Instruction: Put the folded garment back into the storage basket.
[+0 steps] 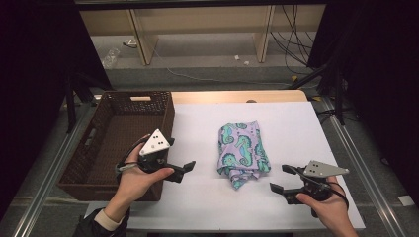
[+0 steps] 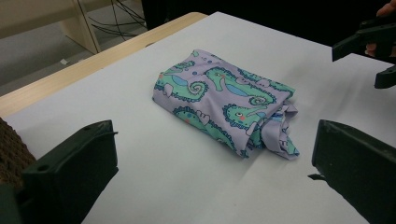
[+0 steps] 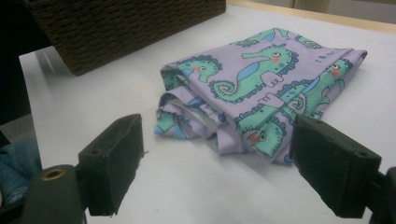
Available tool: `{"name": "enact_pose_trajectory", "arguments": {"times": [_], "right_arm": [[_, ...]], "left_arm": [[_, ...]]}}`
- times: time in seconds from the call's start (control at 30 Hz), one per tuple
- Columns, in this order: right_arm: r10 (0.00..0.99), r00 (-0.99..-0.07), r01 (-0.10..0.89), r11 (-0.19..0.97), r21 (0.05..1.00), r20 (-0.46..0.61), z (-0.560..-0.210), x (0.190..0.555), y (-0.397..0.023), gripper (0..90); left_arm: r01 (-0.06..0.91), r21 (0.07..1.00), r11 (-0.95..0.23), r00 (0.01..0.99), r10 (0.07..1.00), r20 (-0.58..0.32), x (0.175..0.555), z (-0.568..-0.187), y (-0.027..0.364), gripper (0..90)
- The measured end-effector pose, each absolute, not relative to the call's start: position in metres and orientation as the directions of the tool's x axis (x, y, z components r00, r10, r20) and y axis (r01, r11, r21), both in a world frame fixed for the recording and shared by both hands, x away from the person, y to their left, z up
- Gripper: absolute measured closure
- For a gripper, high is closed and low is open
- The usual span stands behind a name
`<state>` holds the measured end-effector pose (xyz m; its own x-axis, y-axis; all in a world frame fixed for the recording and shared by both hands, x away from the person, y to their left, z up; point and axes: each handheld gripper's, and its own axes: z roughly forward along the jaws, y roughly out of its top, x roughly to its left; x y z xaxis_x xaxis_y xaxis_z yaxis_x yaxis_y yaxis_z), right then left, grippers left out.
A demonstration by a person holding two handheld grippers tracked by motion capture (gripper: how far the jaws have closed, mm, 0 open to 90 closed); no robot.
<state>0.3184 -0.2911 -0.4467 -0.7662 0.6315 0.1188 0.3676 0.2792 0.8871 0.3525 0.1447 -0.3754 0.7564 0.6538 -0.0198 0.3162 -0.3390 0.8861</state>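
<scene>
On the white desk point(image 1: 296, 128), the folded seahorse cloth point(image 1: 242, 153) lay right of the wicker basket point(image 1: 99, 148), ungrasped; your left hand-held gripper point(image 1: 184, 170) and right hand-held gripper point(image 1: 281, 178) flanked the cloth, both open, transfer apparently pending.

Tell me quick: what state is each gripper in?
Left gripper: open, holding nothing, beside the folded seahorse cloth.
Right gripper: open, holding nothing, on the cloth's other side.
</scene>
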Motion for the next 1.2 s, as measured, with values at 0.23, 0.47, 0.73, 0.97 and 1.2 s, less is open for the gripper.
{"name": "enact_pose_trajectory", "arguments": {"times": [0.23, 0.47, 0.73, 0.97, 1.2], "right_arm": [[0.634, -0.763, 0.38, 0.278, 0.882, 0.129, -0.447, 0.318, -0.29, 19.2], [0.636, -0.761, 0.377, 0.272, 0.885, 0.129, -0.448, 0.319, -0.29, 19.3], [0.64, -0.757, 0.385, 0.271, 0.882, 0.134, -0.449, 0.319, -0.29, 19.2], [0.639, -0.758, 0.388, 0.274, 0.88, 0.135, -0.449, 0.319, -0.29, 19.0], [0.638, -0.758, 0.387, 0.276, 0.88, 0.134, -0.45, 0.32, -0.29, 18.9]], "left_arm": [[0.33, 0.89, -0.315, 0.759, 0.649, -0.052, 0.354, -0.375, 0.143, 0.0], [0.346, 0.892, -0.29, 0.762, 0.642, -0.086, 0.359, -0.375, 0.136, 0.0], [0.363, 0.883, -0.297, 0.775, 0.622, -0.109, 0.367, -0.379, 0.115, 0.0], [0.367, 0.876, -0.314, 0.778, 0.62, -0.104, 0.375, -0.384, 0.102, 0.0], [0.376, 0.868, -0.323, 0.785, 0.609, -0.114, 0.383, -0.387, 0.091, 0.0]]}}
